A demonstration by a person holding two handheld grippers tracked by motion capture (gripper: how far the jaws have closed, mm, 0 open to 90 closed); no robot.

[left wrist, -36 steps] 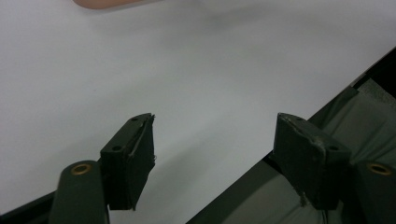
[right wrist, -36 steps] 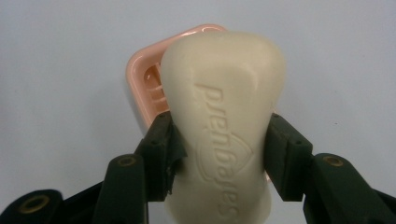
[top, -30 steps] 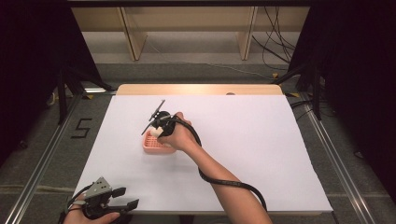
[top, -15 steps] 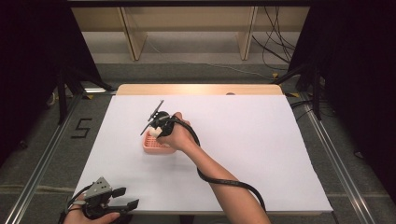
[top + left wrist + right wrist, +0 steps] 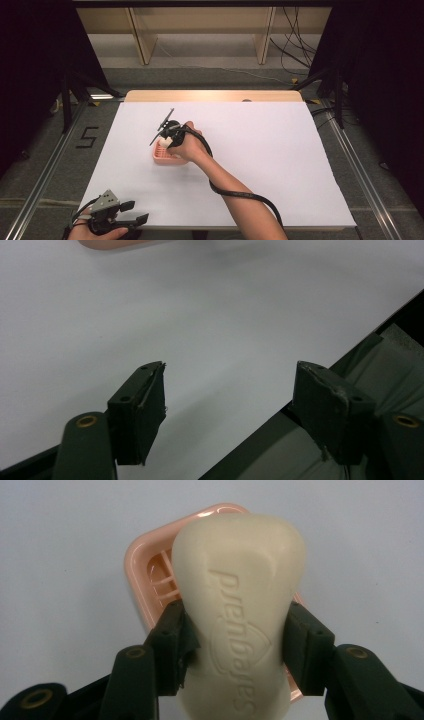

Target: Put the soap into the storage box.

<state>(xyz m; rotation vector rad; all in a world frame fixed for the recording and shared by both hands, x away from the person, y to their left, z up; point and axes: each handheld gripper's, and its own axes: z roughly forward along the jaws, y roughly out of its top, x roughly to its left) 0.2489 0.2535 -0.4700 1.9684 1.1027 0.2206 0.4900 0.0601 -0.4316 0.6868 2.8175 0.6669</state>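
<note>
Cream soap bar clamped at its waist by right gripper, over pink soap dish on white table. Dish mostly hidden behind bar. Left gripper wide open, empty, at table's near-left corner.

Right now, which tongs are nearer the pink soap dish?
Right. The right tongs hold the soap bar directly over the pink soap dish; the left tongs sit open at the table's near-left corner.
</note>
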